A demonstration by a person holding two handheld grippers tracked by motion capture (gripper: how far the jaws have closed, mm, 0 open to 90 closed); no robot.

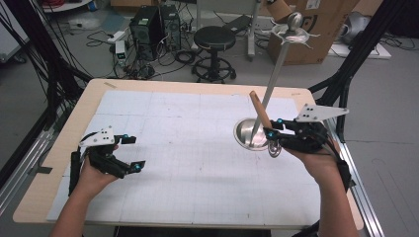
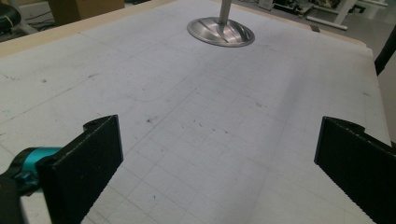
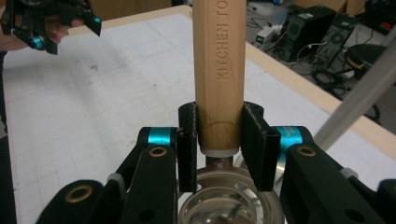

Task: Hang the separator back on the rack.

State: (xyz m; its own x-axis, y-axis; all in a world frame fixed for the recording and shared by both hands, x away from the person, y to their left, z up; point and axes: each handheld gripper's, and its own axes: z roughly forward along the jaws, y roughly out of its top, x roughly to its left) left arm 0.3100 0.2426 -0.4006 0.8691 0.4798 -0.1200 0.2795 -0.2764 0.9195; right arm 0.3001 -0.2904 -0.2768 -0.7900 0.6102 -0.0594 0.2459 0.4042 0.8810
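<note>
One right gripper view alone reads lettering on the clamped wooden handle (image 3: 219,70).

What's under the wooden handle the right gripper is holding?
Under the wooden handle, held by the right gripper, sit a pale collar and wire loops, over the stand's round metal base. The gripper hides what the loops form and whether they touch the base.
</note>
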